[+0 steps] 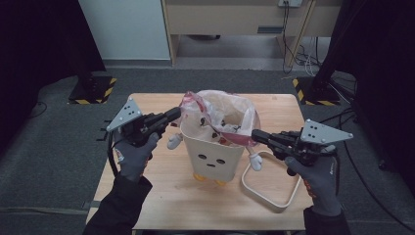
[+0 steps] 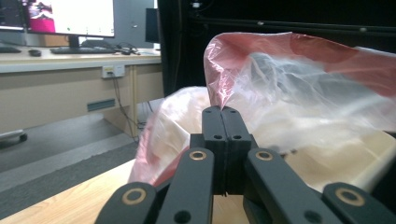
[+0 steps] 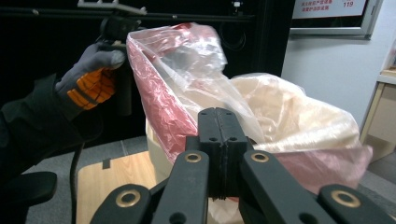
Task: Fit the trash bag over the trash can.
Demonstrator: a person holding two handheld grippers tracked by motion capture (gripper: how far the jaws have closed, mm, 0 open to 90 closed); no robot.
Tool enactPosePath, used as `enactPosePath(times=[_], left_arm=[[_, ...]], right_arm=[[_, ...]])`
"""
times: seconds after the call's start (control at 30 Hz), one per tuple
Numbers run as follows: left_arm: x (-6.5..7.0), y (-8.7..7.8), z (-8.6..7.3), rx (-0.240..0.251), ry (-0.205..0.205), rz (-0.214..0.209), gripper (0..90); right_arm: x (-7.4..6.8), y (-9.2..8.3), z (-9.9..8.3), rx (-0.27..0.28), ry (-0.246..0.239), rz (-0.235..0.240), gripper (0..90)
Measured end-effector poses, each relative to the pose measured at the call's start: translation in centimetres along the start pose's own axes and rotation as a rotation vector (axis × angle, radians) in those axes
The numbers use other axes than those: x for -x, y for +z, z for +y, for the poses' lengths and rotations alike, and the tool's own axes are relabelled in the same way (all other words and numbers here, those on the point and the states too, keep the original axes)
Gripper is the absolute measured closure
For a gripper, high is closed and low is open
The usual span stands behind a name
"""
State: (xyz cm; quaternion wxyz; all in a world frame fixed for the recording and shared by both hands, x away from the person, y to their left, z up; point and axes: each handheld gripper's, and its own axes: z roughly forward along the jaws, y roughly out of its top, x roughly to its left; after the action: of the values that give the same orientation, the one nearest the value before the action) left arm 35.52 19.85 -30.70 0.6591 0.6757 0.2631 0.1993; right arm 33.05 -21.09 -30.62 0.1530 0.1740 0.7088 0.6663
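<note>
Two grippers work the pink bag (image 1: 220,110) lining the white bin (image 1: 211,157) at the centre of the high view. The left gripper (image 1: 172,115), at the bag's left rim, and the right gripper (image 1: 255,134), at its right rim, are both clenched, seemingly pinching film, though the jaws hide any plastic. Judging by this, the bag is being pulled free: lift both sides evenly, straight up, so the thin film doesn't tear or tip the bin.

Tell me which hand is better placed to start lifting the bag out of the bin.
Neither clearly; probably both together. The left gripper sits shut at the left edge of the pink bag, the right gripper shut at its right edge, on opposite sides of the bin. Whether the pads pinch film is hard to tell.
</note>
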Motion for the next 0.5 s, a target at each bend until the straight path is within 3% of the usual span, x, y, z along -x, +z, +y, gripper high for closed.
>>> enactPosePath(times=[0.23, 0.5], left_arm=[[1.1, -2.1, -1.2, -0.020, 0.058, -0.060, 90.0], [1.2, -3.4, -2.5, -0.038, 0.097, -0.111, 90.0]], right_arm=[[0.3, -1.2, -1.2, 0.007, 0.032, 0.019, 90.0], [0.4, -1.5, -2.5, -0.035, 0.037, 0.036, 90.0]])
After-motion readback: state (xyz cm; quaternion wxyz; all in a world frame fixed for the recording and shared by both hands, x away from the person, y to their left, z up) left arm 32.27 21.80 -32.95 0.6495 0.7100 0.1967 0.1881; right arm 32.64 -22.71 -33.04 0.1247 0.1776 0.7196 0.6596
